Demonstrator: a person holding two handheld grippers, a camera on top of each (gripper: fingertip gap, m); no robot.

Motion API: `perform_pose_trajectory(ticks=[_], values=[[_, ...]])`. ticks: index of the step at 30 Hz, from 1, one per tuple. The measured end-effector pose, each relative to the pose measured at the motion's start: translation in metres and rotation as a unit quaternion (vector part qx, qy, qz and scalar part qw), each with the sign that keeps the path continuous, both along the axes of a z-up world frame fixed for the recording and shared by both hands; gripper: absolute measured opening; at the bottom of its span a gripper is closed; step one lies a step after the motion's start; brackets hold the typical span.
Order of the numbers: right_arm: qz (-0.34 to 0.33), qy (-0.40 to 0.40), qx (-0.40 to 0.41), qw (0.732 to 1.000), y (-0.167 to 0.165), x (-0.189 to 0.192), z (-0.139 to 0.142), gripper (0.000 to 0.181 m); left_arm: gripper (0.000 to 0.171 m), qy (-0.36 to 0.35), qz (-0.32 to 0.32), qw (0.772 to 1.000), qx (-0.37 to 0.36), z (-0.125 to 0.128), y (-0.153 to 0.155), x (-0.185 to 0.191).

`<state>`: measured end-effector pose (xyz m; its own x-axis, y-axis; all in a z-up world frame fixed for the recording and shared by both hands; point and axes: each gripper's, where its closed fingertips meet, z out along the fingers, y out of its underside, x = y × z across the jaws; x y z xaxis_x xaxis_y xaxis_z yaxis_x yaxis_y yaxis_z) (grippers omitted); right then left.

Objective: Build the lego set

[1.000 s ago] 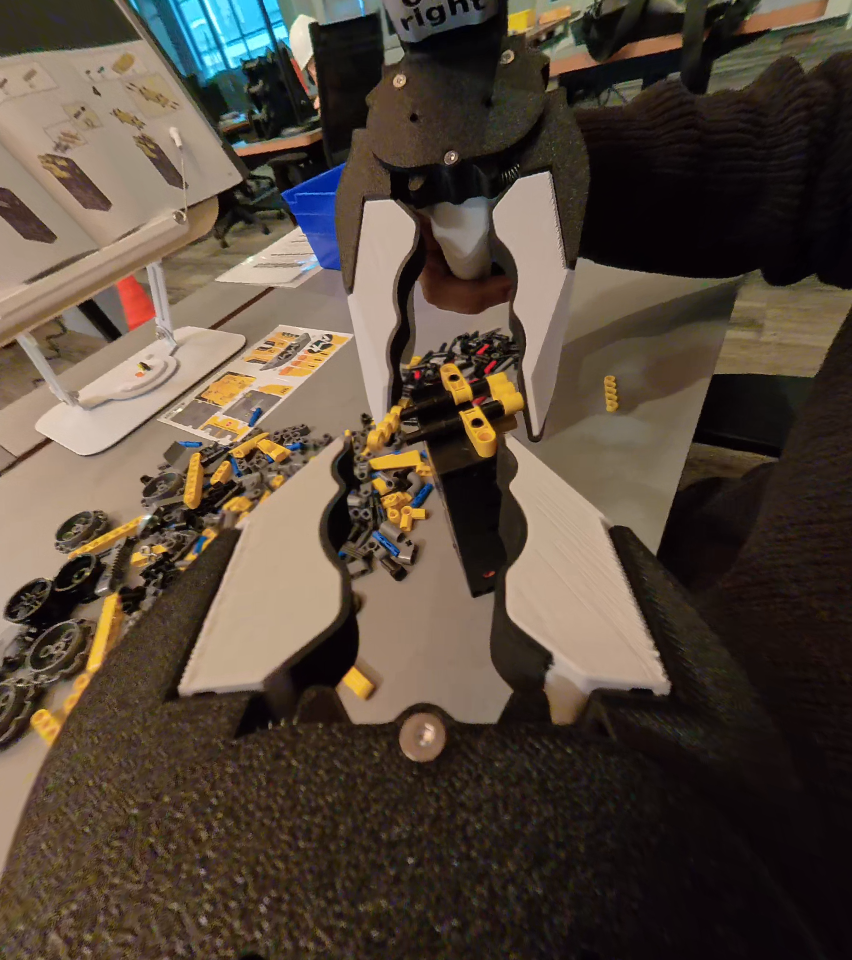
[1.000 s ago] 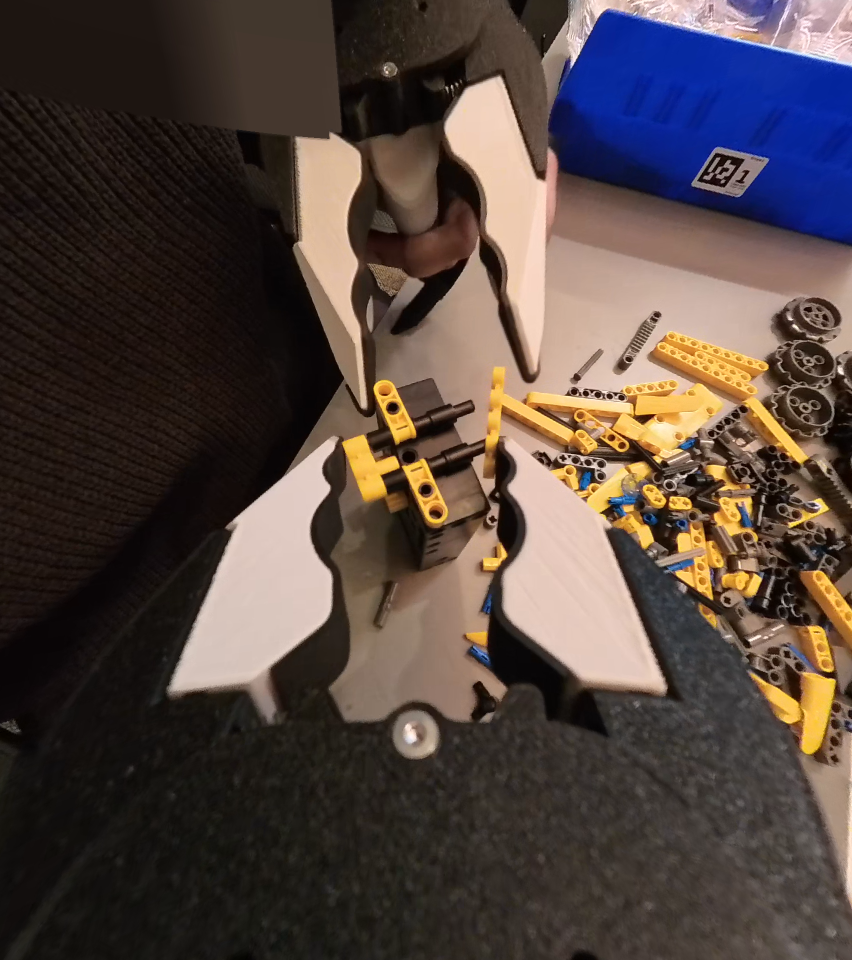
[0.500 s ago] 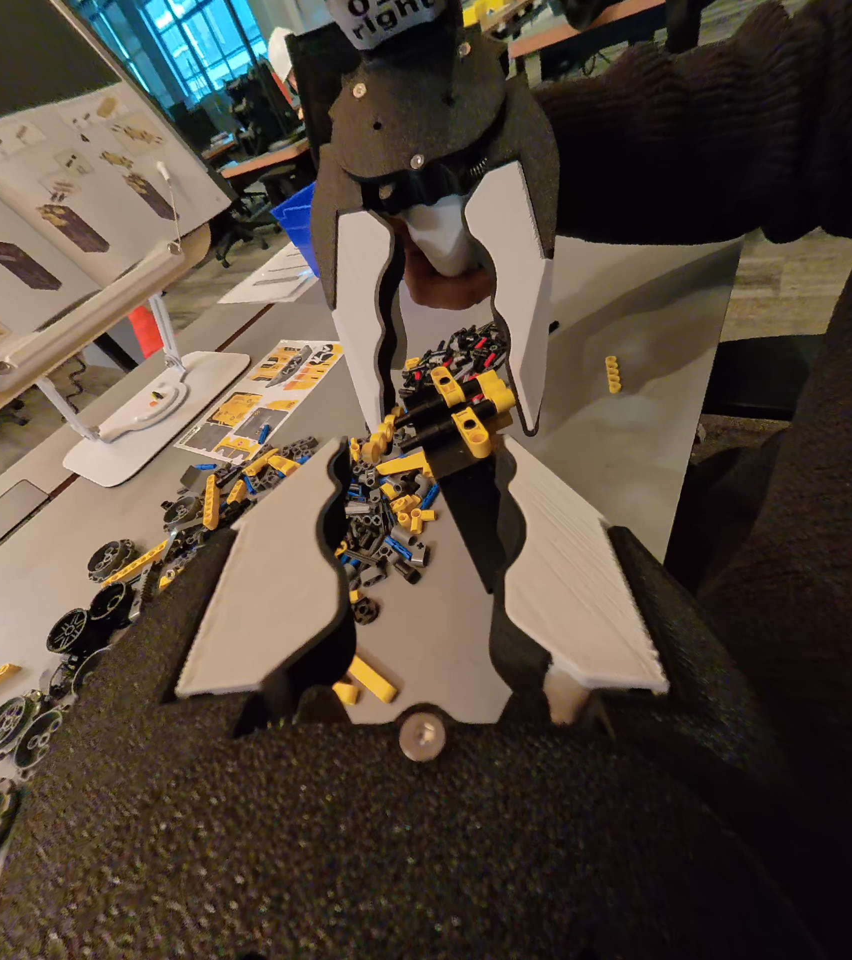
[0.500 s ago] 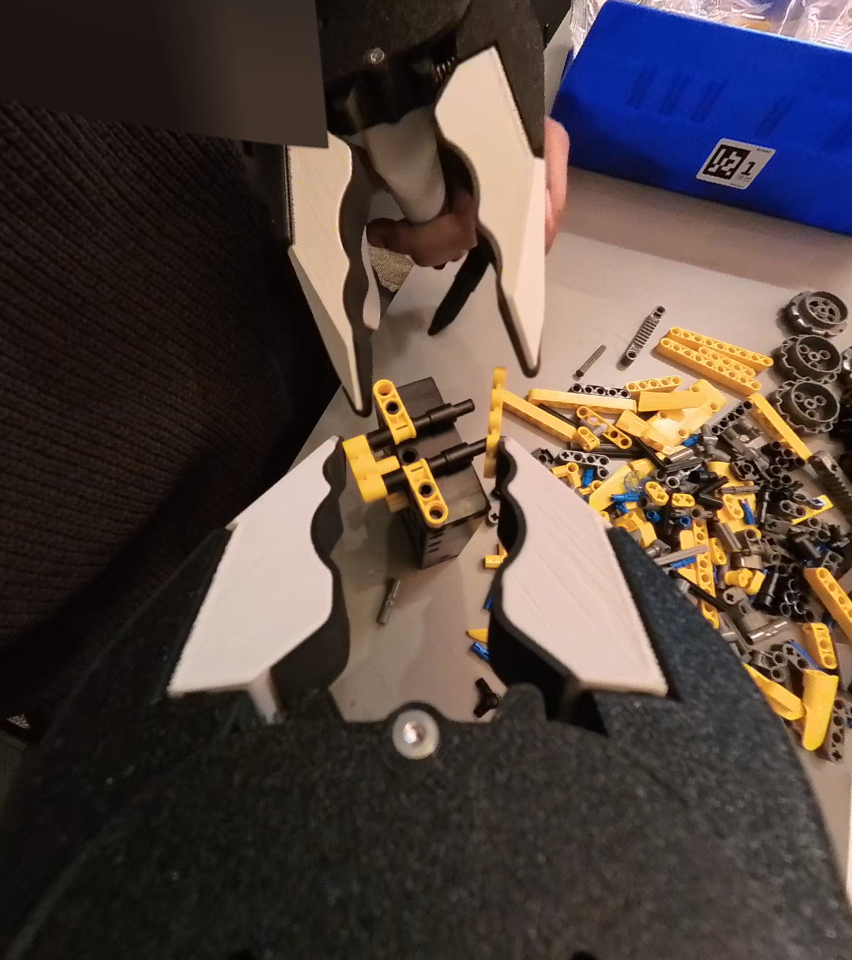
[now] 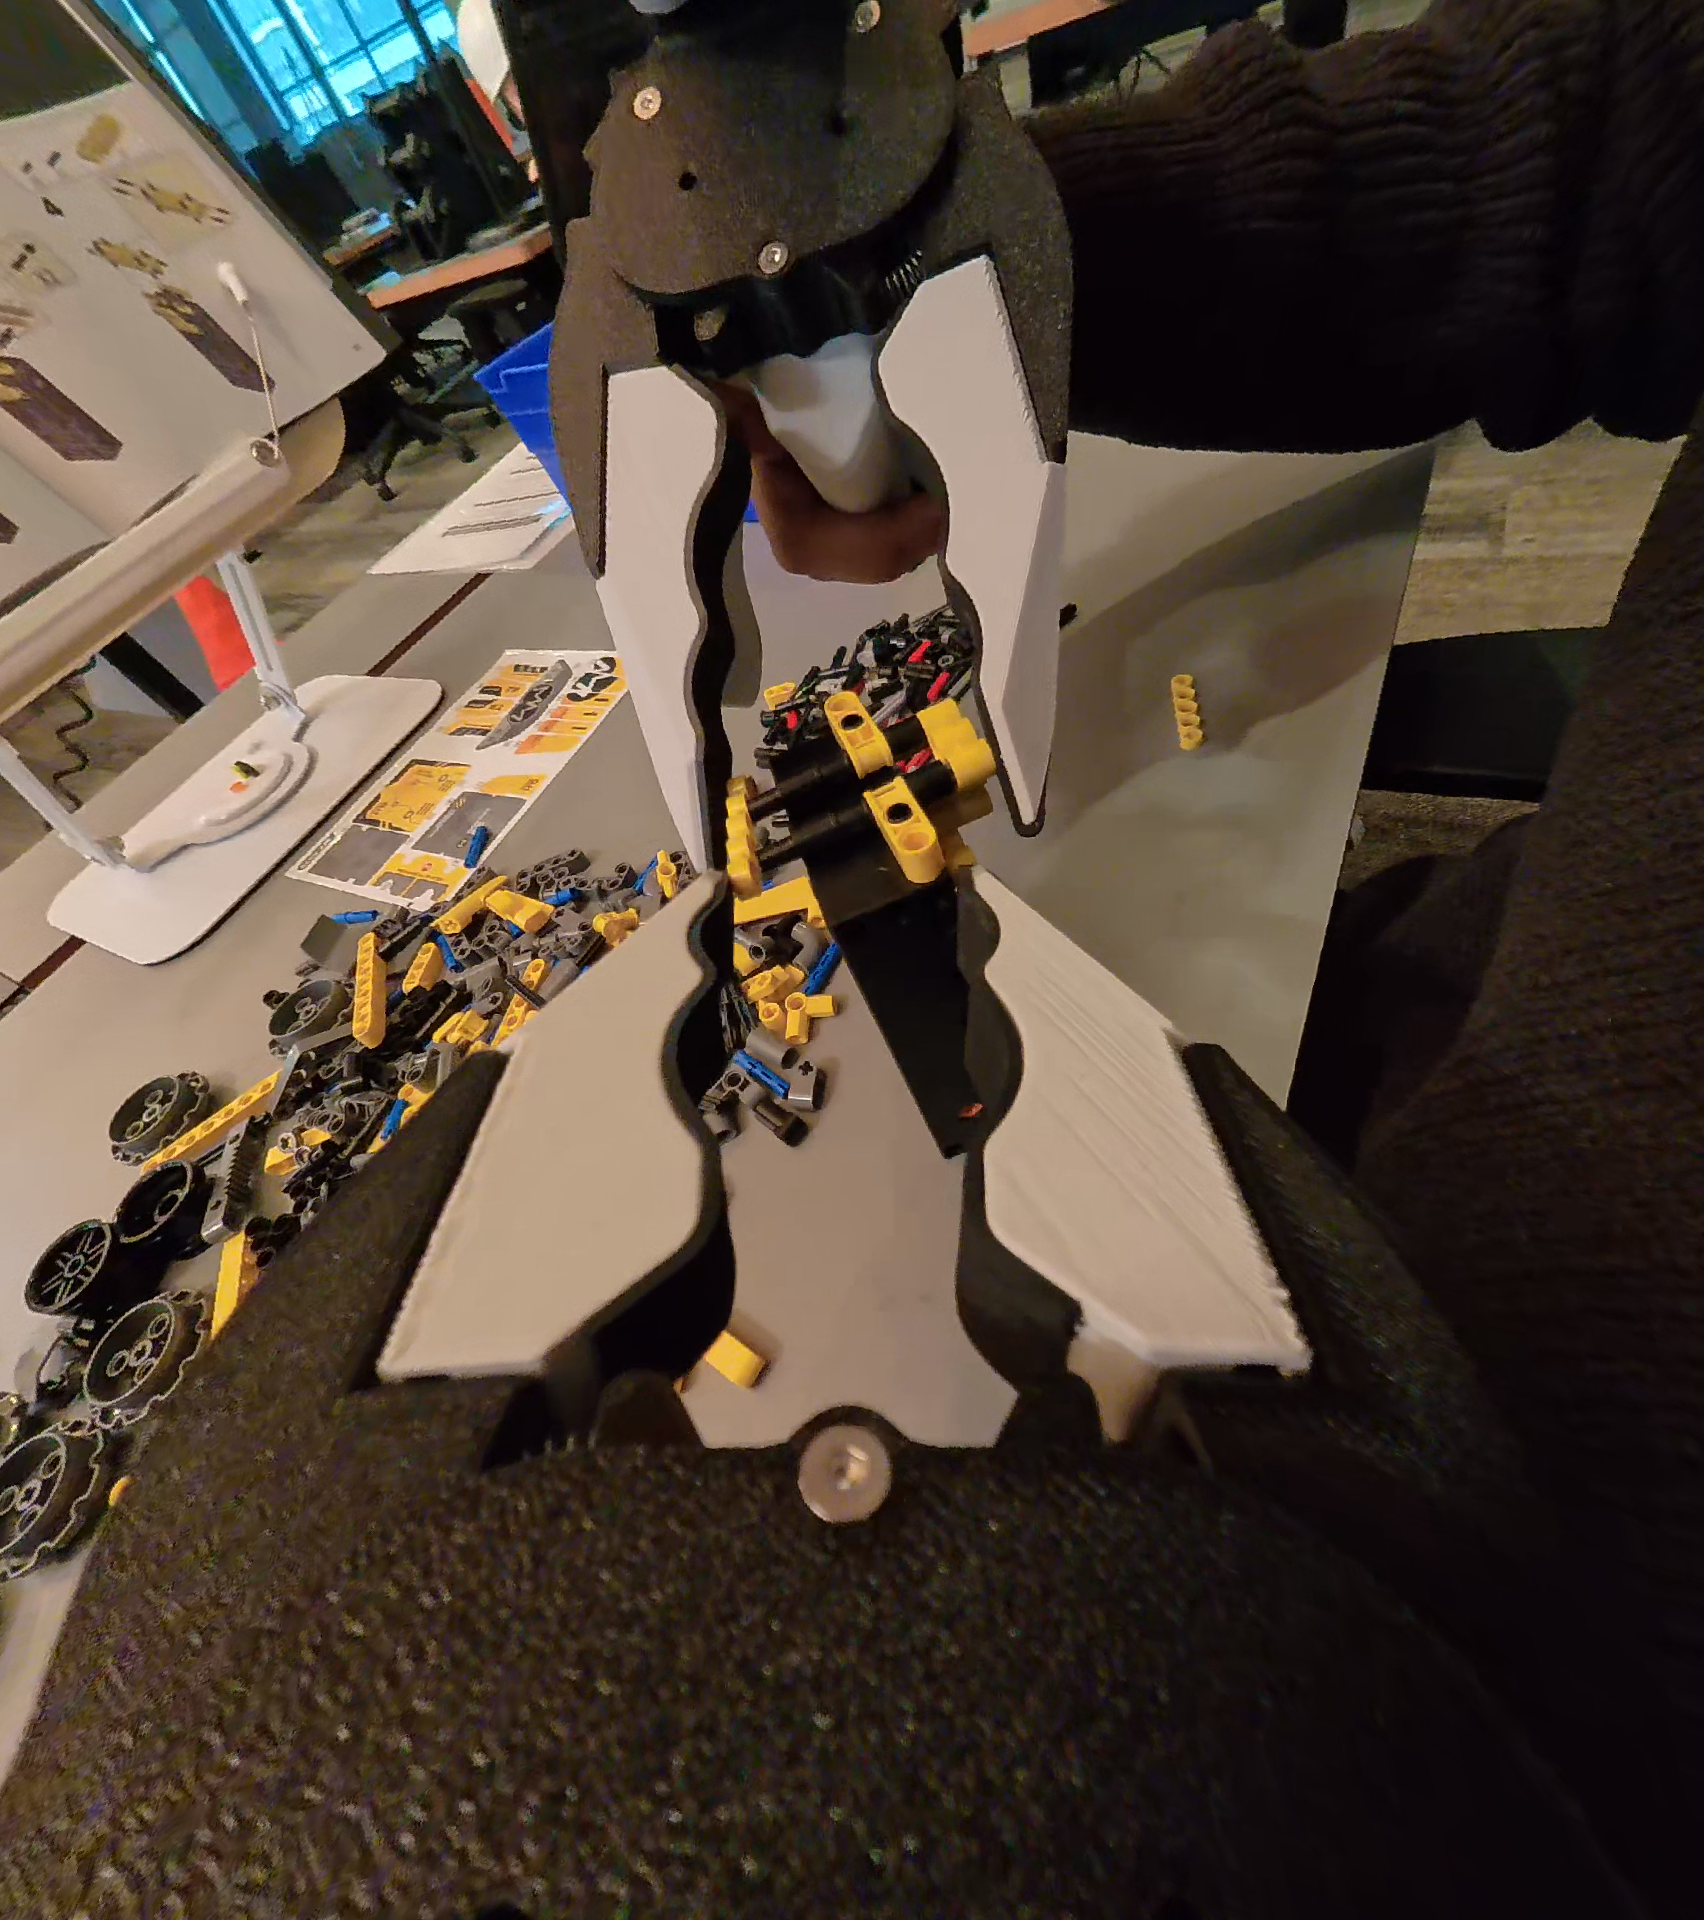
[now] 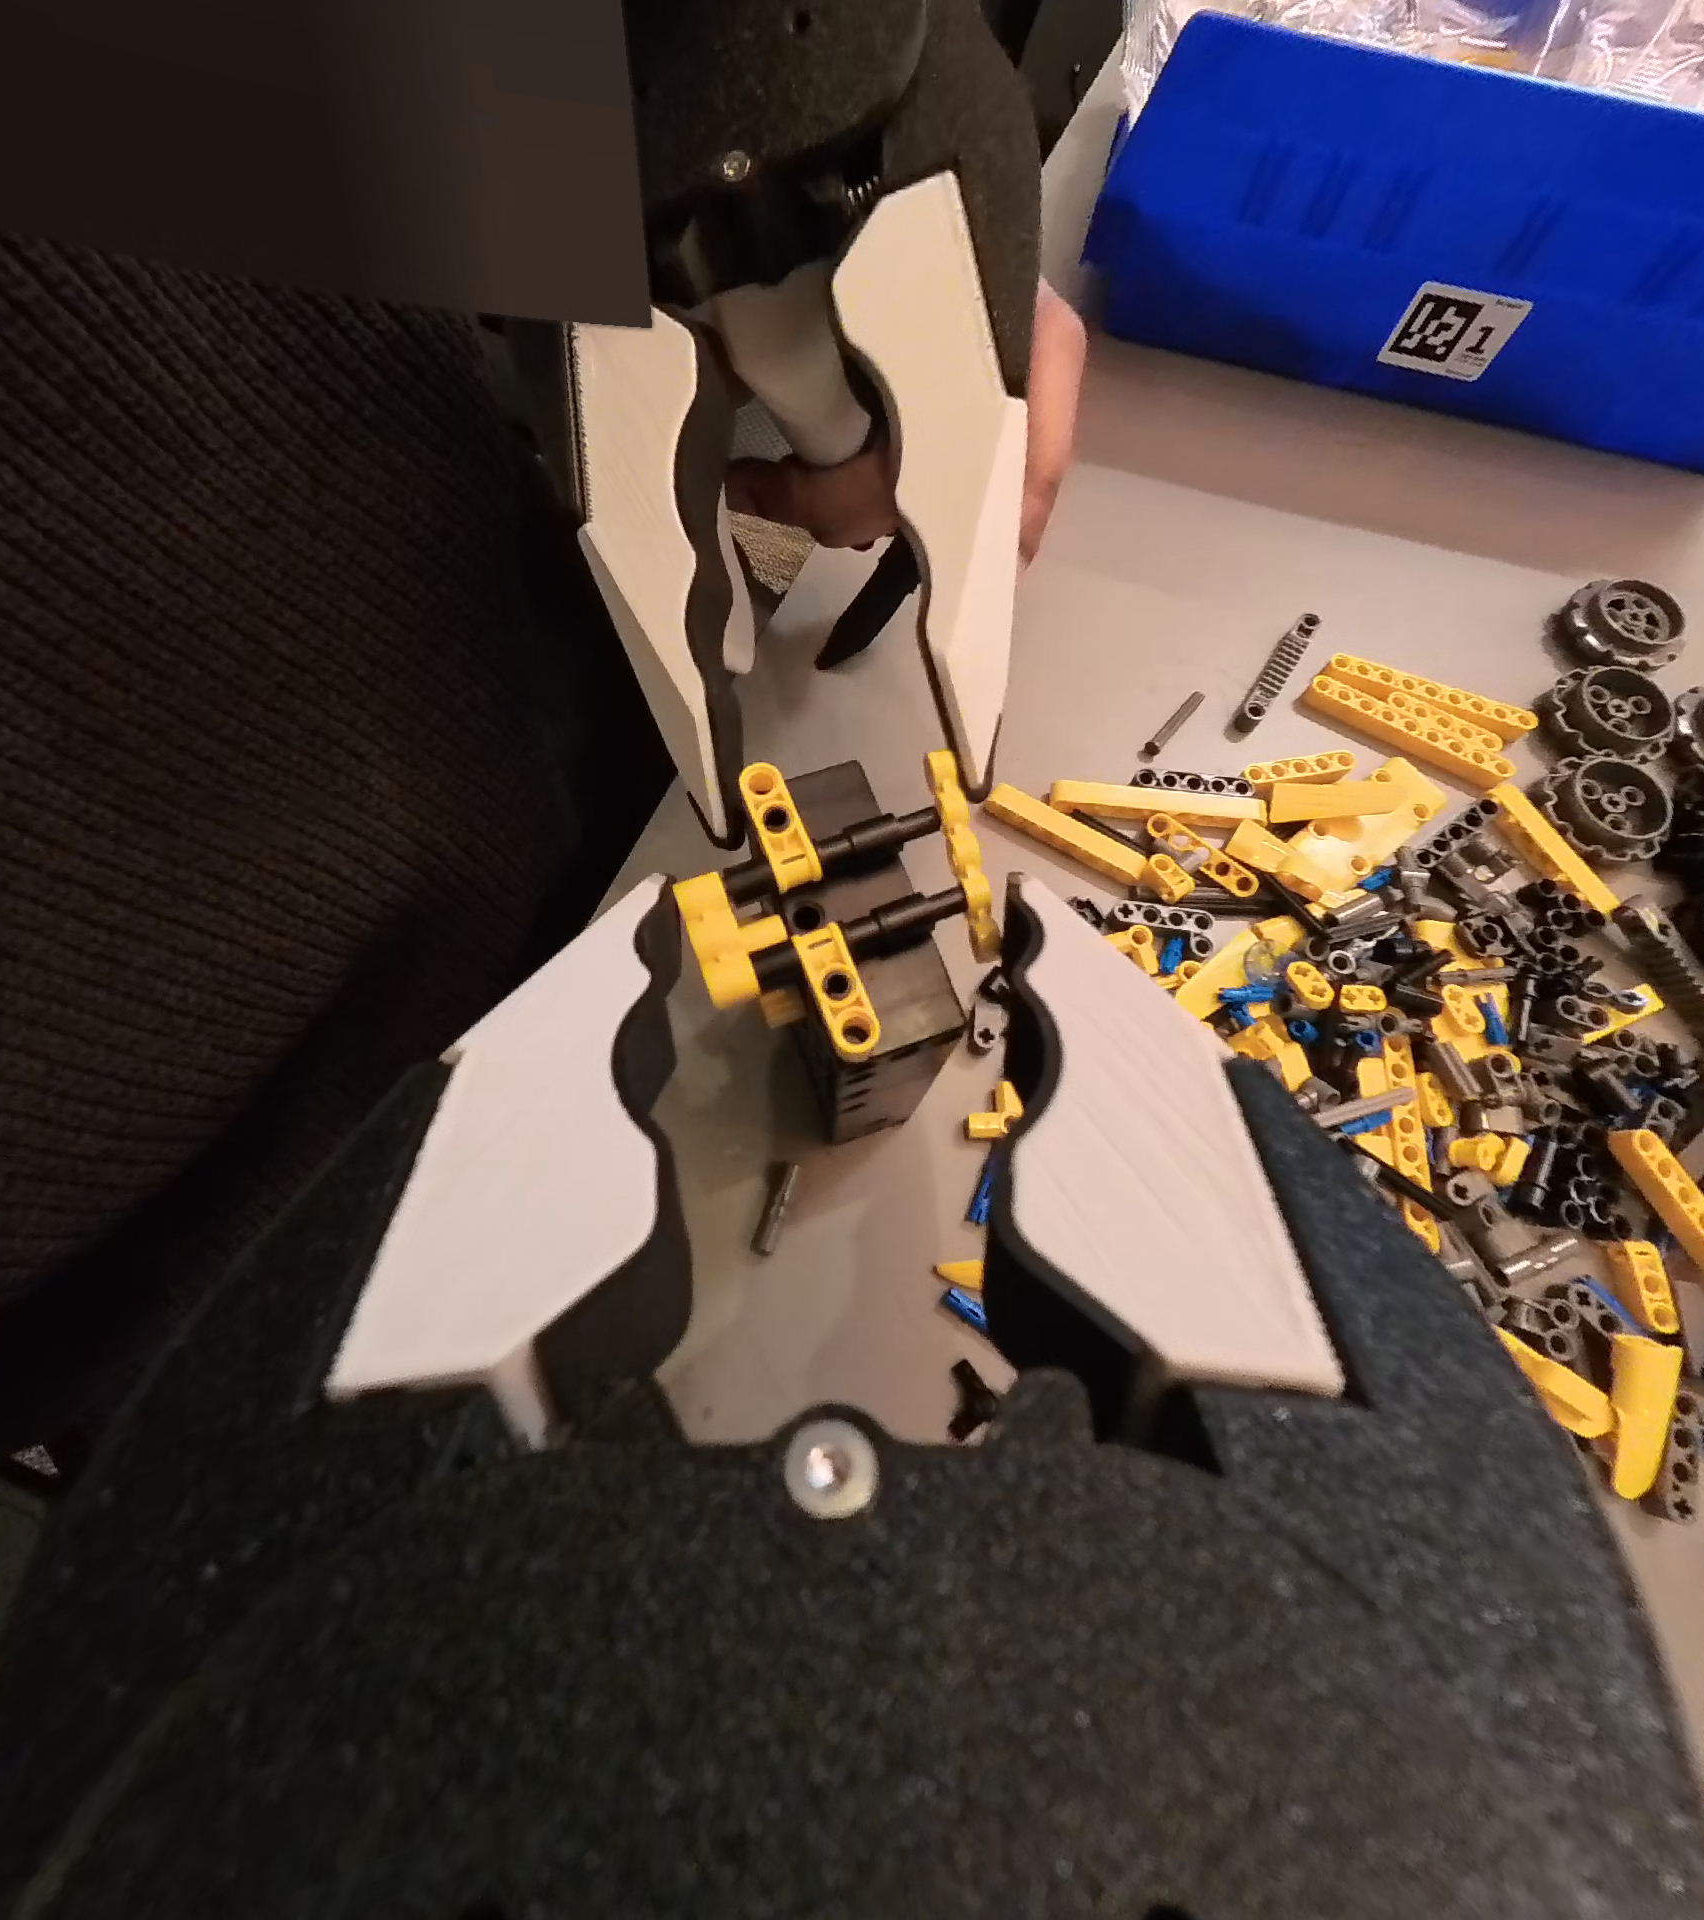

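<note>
Since half a second back, the yellow beam (image 6: 962,862) has closed the little gap and now sits right against the tips of the two black pins (image 6: 869,836). The left gripper (image 6: 848,795) has also dropped in closer from 12 o'clock.

Those pins stick out sideways from a black block (image 6: 889,1049) near the tabletop (image 6: 1243,540) edge, just in front of the person's dark sleeve. It looks like it's standing on end, so its long axis is up-down. In the right wrist view the pins point toward roughly 2 o'clock, and the beam crosses their ends, running about 12 to 6. Yellow connectors (image 6: 723,935) sit on the pins' other ends.

The right gripper (image 6: 837,883) comes in from 6 o'clock. Both sets of fingers are partway apart and bracket the block, with tips right at the yellow bits on either side. Honestly can't tell if either is actually squeezing.

Further out at 3 o'clock there's a pile of loose pieces (image 6: 1450,987), then dark wheels (image 6: 1617,717) and a blue bin (image 6: 1450,208) at 1 o'clock. The left wrist view has an instruction book (image 5: 79,312) propped up at 10 o'clock.
</note>
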<state>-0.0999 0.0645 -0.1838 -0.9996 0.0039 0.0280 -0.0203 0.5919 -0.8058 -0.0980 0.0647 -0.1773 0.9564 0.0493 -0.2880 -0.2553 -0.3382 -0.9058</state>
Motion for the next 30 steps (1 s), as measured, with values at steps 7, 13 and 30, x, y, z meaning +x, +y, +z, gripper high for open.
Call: perform_pose_trajectory(ticks=[7, 13, 30], values=[[0.001, -0.002, 0.003, 1.0, -0.0004, 0.0013, -0.001, 0.061, 0.042, -0.003, -0.003, 1.0, -0.018, -0.0072, -0.0007, 0.0002], [-0.002, 0.001, -0.001, 1.0, 0.0003, 0.0016, -0.0011, 0.061, 0.041, 0.008, 0.003, 1.0, -0.017, -0.0072, 0.0004, 0.0005], [-0.012, -0.004, -0.004, 1.0, -0.0001, 0.0013, -0.0013, 0.06, 0.042, -0.089, -0.013, 0.996, 0.029, -0.0012, -0.0011, 0.0006]])
